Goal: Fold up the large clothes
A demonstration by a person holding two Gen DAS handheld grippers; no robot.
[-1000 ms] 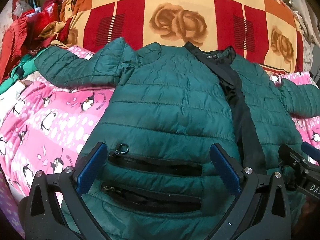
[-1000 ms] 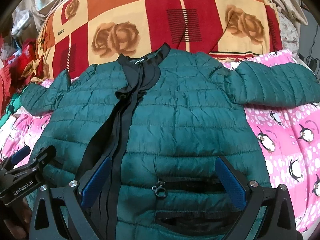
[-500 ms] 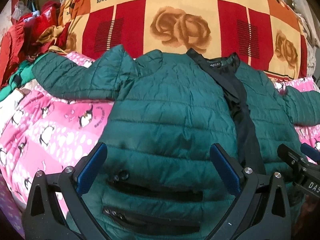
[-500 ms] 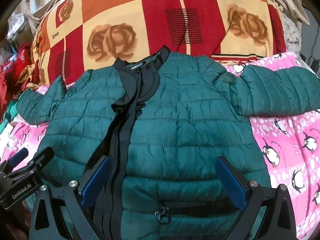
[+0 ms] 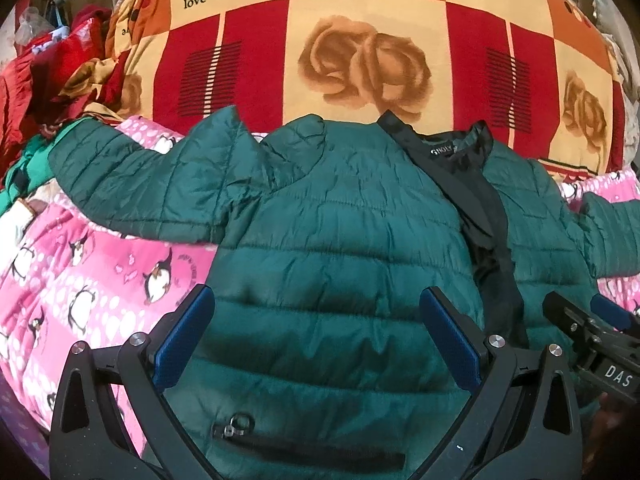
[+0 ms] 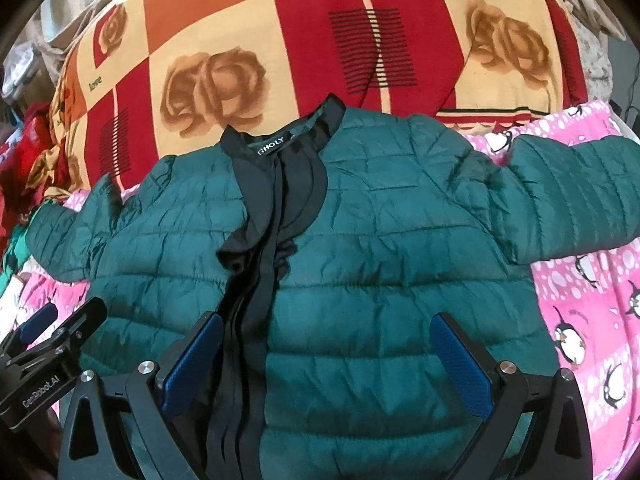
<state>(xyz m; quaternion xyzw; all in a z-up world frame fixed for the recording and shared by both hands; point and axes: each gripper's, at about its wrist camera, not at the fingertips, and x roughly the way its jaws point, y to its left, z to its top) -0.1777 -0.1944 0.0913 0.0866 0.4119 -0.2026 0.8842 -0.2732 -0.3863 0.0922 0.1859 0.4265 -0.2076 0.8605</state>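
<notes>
1. Bed surface: pink penguin-print blanket (image 6: pixel 592 312).
2. Far end: bulky checked quilt (image 5: pixel 360 40), red, orange and cream, printed with roses and "love".
3. Left side: heap of red clothes (image 5: pixel 36 80).
4. Lighting: soft, daylight-like.

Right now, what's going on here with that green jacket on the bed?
A person holds a two-finger gripper in each hand over a green puffer jacket that lies flat, front up, on a pink penguin blanket. Both sleeves are spread out to the sides and the front is unzipped, showing the black lining. The left gripper and right gripper are both open above the jacket's lower half, gripping nothing. No fold has been made yet.
</notes>
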